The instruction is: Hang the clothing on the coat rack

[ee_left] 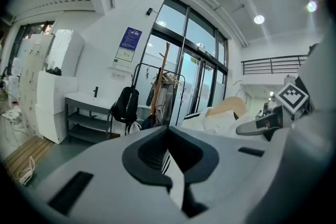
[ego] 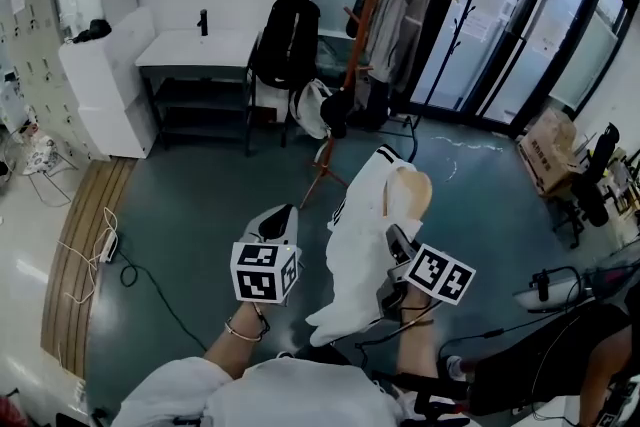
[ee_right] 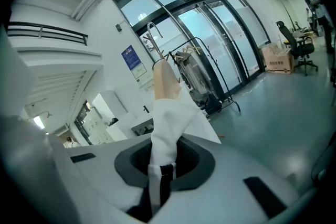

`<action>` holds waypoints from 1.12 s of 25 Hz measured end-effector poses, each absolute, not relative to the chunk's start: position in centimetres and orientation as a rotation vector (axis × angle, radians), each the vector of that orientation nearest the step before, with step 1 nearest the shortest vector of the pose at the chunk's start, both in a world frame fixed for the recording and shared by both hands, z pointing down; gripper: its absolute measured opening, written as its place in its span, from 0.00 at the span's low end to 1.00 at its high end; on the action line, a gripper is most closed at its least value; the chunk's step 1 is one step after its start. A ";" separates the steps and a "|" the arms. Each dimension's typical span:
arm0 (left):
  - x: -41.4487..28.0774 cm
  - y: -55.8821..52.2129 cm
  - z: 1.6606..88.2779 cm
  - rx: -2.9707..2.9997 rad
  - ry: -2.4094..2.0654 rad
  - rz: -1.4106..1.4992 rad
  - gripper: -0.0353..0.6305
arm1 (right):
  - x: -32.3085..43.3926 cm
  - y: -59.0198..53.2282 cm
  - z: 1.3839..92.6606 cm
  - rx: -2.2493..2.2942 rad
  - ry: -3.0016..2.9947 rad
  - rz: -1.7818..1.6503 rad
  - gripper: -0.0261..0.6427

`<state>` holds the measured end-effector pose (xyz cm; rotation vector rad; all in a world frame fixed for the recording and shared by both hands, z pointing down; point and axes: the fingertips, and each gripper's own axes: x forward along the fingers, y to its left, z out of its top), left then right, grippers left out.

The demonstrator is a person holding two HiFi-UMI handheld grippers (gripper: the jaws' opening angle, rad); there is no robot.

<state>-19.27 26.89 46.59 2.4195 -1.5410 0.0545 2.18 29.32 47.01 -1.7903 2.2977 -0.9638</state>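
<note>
Garment (ego: 360, 245), white with dark stripes, draped over wooden hanger (ego: 410, 193), up in air above floor (ego: 200, 215), well apart from coat rack (ego: 366, 35). We saw right claw (ee_right: 163, 165) clamped narrow on bunched white fabric of garment. Left claw (ee_left: 168, 136) near garment, tips together; pale striped strip showed in slit, but we could not tell whether pinched.
</note>
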 end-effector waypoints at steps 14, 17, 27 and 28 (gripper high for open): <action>-18.1 20.8 47.4 2.398 -1.538 0.072 0.07 | 3.7 23.1 47.6 -1.778 2.301 -1.012 0.11; -17.7 18.5 47.7 2.383 -1.559 0.076 0.07 | 4.2 20.7 47.7 -1.765 2.327 -1.014 0.11; -13.8 9.9 46.7 2.371 -1.577 0.051 0.07 | 7.6 12.5 46.7 -1.732 2.402 -0.990 0.11; -13.2 9.3 46.6 2.374 -1.575 0.056 0.07 | 8.0 11.7 46.5 -1.729 2.405 -0.991 0.11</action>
